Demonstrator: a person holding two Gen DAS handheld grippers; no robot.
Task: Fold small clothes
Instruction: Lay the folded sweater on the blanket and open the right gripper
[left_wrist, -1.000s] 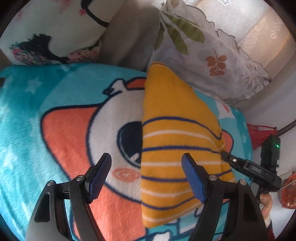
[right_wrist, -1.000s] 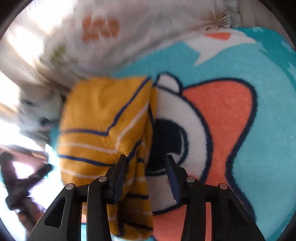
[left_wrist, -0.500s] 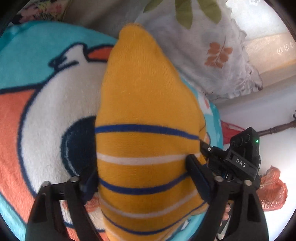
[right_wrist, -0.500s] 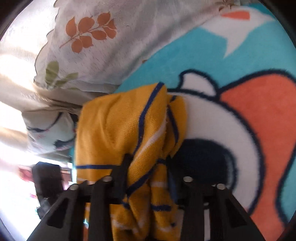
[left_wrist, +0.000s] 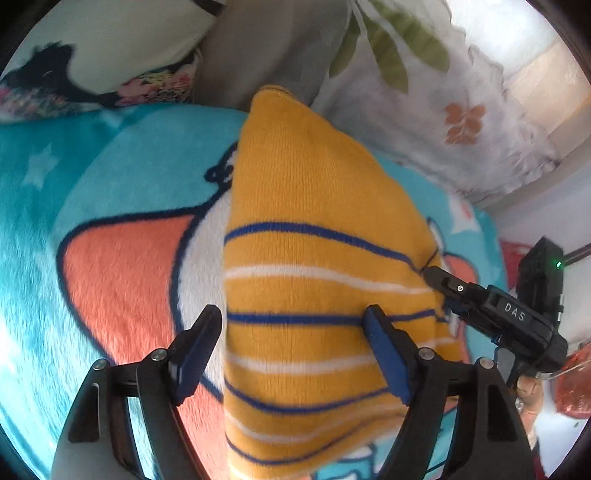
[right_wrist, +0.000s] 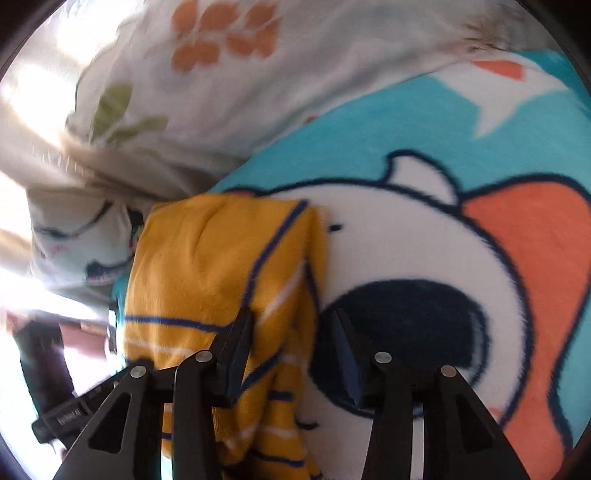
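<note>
A small yellow knit garment (left_wrist: 317, 280) with blue and white stripes lies folded on a teal cartoon blanket (left_wrist: 122, 266). My left gripper (left_wrist: 291, 350) is open, its blue pads either side of the garment's near part. In the right wrist view the garment (right_wrist: 214, 273) lies left of centre. My right gripper (right_wrist: 291, 354) is open over its right edge, with the fold between the pads. The right gripper also shows in the left wrist view (left_wrist: 495, 314) at the garment's right edge.
A white leaf-print pillow (left_wrist: 424, 96) lies behind the garment, and it also shows in the right wrist view (right_wrist: 258, 74). A floral pillow (left_wrist: 92, 55) sits at the far left. A red bag (left_wrist: 572, 384) lies off the bed's right edge.
Both grippers have pulled back from the garment. The right gripper, shut on the garment's edge half a second ago, has opened. The garment has settled flatter on the blanket.
</note>
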